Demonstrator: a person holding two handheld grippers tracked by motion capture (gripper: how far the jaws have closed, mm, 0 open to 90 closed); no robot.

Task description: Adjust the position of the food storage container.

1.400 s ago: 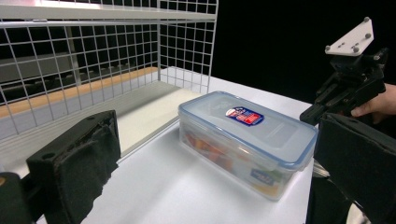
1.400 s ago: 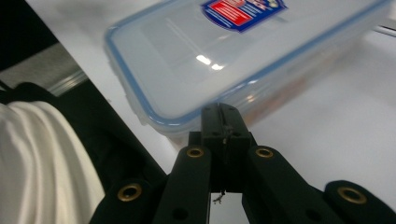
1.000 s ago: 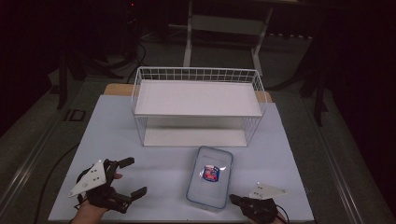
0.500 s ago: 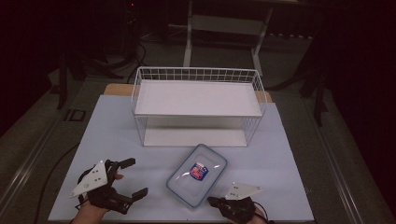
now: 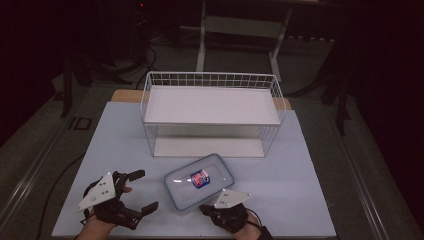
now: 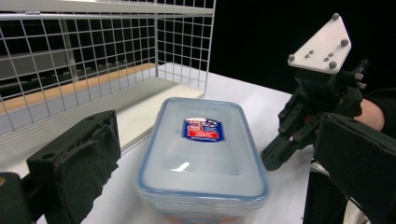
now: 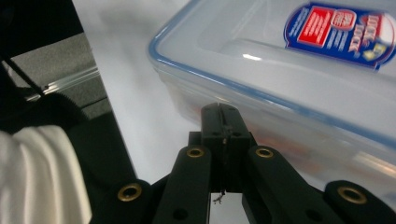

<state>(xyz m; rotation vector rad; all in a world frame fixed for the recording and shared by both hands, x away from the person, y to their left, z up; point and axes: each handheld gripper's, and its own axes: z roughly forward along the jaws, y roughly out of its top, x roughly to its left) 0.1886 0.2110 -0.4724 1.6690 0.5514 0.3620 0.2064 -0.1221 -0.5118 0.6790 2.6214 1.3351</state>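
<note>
Push the clear rectangular blue-rimmed plastic container [image 5: 199,181] squarely with the closed, empty right hand-held gripper [image 5: 209,210] toward the wide-open, empty left hand-held gripper [image 5: 141,190]; avoid skewing.

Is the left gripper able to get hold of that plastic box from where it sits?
Probably yes: the left gripper is open, the plastic box lies just ahead, bare table between.

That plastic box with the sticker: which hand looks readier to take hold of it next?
Probably the left: the left gripper stands open facing the box, while the right gripper is shut against its side.
</note>
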